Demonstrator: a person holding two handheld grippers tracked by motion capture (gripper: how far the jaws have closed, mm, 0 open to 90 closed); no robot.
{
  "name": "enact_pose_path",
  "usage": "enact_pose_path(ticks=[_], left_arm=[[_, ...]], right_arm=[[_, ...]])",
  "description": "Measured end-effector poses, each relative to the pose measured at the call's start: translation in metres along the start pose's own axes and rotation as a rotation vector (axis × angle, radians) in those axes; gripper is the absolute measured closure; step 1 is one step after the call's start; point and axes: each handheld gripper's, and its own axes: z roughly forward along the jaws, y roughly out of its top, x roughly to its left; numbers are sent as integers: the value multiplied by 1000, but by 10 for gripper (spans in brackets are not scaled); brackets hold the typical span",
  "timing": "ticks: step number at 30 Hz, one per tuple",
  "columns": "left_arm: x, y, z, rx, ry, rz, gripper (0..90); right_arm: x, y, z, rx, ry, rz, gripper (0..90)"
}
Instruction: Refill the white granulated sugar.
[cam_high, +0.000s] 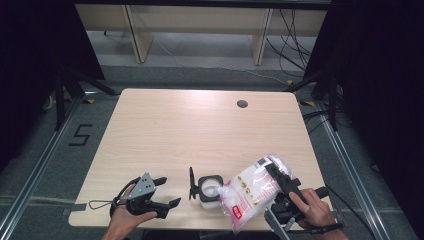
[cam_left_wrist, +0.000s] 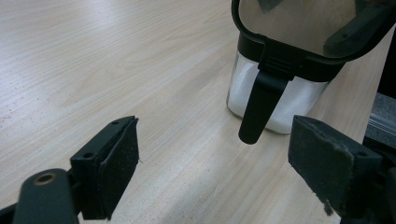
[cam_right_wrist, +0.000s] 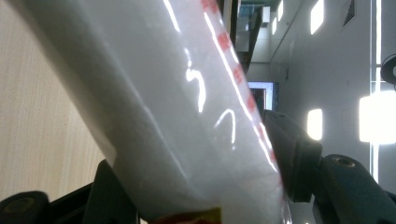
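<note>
A small clear container (cam_high: 210, 190) with a black rim stands near the table's front edge, its hinged lid (cam_high: 191, 183) standing open on the left side. White powder lies inside the container (cam_left_wrist: 280, 93). A plastic bag (cam_high: 250, 192) of white powder with red print is tilted, its lower corner over the container's mouth. My right gripper (cam_high: 280, 175) is shut on the bag's upper part, and the bag (cam_right_wrist: 187, 116) runs between the jaws of this gripper (cam_right_wrist: 201, 172). Left of the container, my left gripper (cam_high: 169, 191) stands open with nothing in it. Its open jaws (cam_left_wrist: 215, 163) point at the lid's black tab (cam_left_wrist: 259, 107).
The wooden table (cam_high: 200, 125) has a cable hole (cam_high: 242, 104) at the back right. Dark stands (cam_high: 62, 90) flank the table on both sides. Furniture legs (cam_high: 135, 35) stand beyond the far edge.
</note>
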Motion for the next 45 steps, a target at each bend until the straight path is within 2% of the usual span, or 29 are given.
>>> enact_pose_path(ticks=[4, 5, 6, 8, 9, 10, 12, 13, 16, 17, 18, 19, 20, 21, 23, 25, 27, 28, 30, 31, 32, 33, 35, 37, 38, 39, 42, 43, 45], left_arm=[[0, 0, 0, 2, -2, 3, 158], [0, 0, 0, 0, 0, 0, 158], [0, 0, 0, -1, 1, -1, 158], [0, 0, 0, 0, 2, 0, 158], [0, 0, 0, 1, 0, 0, 158], [0, 0, 0, 0, 1, 2, 158], [0, 0, 0, -1, 1, 0, 158], [0, 0, 0, -1, 1, 0, 158], [0, 0, 0, -2, 1, -1, 158], [0, 0, 0, -2, 1, -2, 158], [0, 0, 0, 2, -1, 0, 158], [0, 0, 0, 0, 1, 1, 158], [0, 0, 0, 0, 1, 1, 158], [0, 0, 0, -1, 1, 0, 158], [0, 0, 0, -1, 2, -1, 158], [0, 0, 0, 1, 0, 1, 158], [0, 0, 0, -2, 1, 0, 158], [0, 0, -1, 3, -3, 0, 158], [0, 0, 0, 2, 0, 1, 158], [0, 0, 0, 1, 0, 0, 158], [0, 0, 0, 4, -2, -1, 158], [0, 0, 0, 2, -2, -1, 158], [0, 0, 0, 0, 0, 3, 158], [0, 0, 0, 3, -2, -2, 158], [0, 0, 0, -1, 0, -3, 158], [0, 0, 0, -2, 1, 0, 158], [0, 0, 0, 0, 2, 1, 158], [0, 0, 0, 1, -2, -2, 158], [0, 0, 0, -2, 1, 0, 158]], right_arm=[[0, 0, 1, -6, 9, -7, 453], [3, -1, 0, 13, 15, 38, 453], [0, -1, 0, 4, 5, 10, 453], [1, -2, 1, 1, 10, 22, 453], [3, -3, 0, 12, 20, 52, 453], [1, -3, 1, 4, 15, 29, 453], [4, -4, 1, 14, 29, 68, 453], [2, -4, 1, 10, 22, 35, 453], [1, -4, 1, 11, 19, 31, 453], [3, -4, 1, 14, 20, 54, 453], [3, -4, 1, 11, 15, 48, 453], [0, -3, 0, 9, 4, 19, 453], [3, -4, 0, 14, 6, 61, 453], [3, -4, 0, 14, 10, 77, 453], [-1, -3, 0, 0, -5, 30, 453], [-1, -1, 0, 15, -8, 12, 453], [1, -1, 2, 4, -2, 8, 453], [3, 0, 2, 14, 9, 44, 453], [1, 0, 1, 5, 2, 15, 453], [4, 0, 1, 21, 12, 56, 453], [0, 1, 1, 7, 0, 13, 453], [0, 1, 1, 3, -2, 6, 453], [1, 1, 1, 14, 1, 17, 453], [0, 1, 1, 6, -4, 3, 453], [1, 1, 0, 16, 1, 27, 453], [-1, 2, 0, 6, -8, -2, 453], [-1, 3, 0, 4, -10, -4, 453], [2, 3, 0, 15, 1, 27, 453], [0, 5, 1, -4, -9, -8, 453]])
